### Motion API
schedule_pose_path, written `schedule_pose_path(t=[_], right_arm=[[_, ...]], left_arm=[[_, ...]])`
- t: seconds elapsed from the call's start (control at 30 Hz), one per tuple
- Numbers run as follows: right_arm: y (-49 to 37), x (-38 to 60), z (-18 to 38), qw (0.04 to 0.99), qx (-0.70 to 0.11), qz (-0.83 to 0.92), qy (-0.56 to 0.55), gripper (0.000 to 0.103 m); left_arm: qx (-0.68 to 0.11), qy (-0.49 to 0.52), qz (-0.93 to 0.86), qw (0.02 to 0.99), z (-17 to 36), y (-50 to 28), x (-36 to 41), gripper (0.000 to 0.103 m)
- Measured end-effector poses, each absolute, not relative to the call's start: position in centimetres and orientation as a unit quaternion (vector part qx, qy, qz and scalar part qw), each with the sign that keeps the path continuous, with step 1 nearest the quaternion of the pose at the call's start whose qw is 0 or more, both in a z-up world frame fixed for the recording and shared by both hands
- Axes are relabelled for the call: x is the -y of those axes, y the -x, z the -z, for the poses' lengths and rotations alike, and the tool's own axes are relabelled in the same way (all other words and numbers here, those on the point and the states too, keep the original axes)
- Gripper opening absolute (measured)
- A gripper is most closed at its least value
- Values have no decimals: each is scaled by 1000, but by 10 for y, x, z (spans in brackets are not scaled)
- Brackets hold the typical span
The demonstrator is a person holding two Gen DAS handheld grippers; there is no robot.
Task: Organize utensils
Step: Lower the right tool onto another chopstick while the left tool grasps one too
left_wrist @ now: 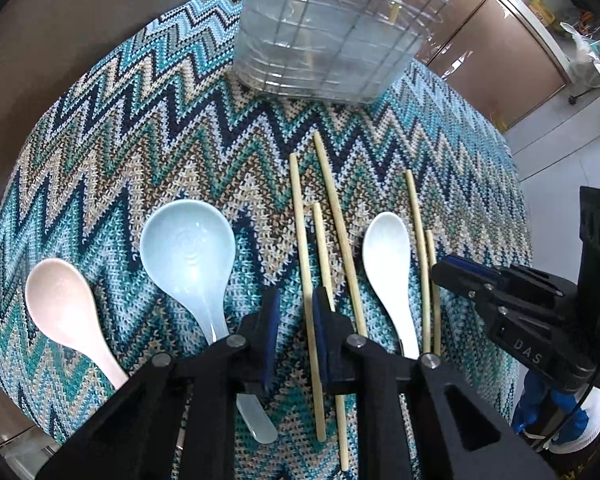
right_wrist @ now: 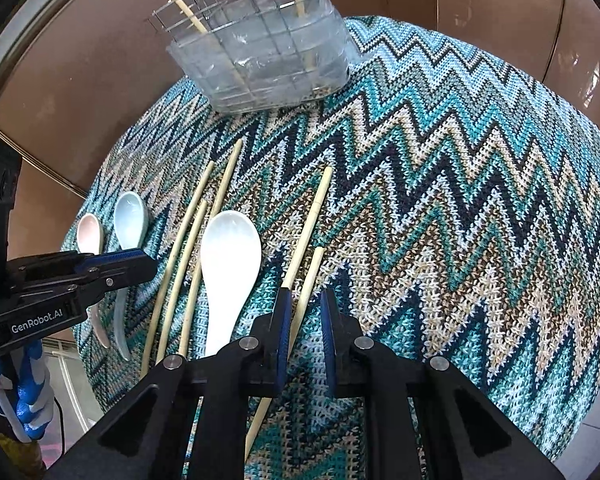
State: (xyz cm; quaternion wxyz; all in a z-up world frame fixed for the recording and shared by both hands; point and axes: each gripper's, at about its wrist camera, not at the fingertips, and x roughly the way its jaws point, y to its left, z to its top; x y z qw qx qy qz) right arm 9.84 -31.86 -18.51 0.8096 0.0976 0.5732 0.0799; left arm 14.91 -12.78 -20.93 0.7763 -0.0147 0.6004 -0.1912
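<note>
Several bamboo chopsticks and three ceramic spoons lie on a zigzag cloth. My left gripper is open, its jaws astride one chopstick, between a pale blue spoon and a white spoon. A pink spoon lies furthest left. My right gripper is open, astride a chopstick to the right of the white spoon; a longer chopstick lies beside its left finger. A clear holder with a wire grid top stands at the back, also in the right wrist view, with two chopsticks in it.
The zigzag cloth covers a round table with open cloth to the right. Brown cabinet panels stand behind. The right gripper's body sits at the table's right edge in the left wrist view; the left gripper's body shows at left.
</note>
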Motion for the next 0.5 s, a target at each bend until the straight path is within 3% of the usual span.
schedule_pose_path(t=[0.5], right_arm=[[-126, 298, 205, 800, -588, -85, -82, 15]], left_arm=[[-615, -3, 174, 770, 231, -180, 151, 15]])
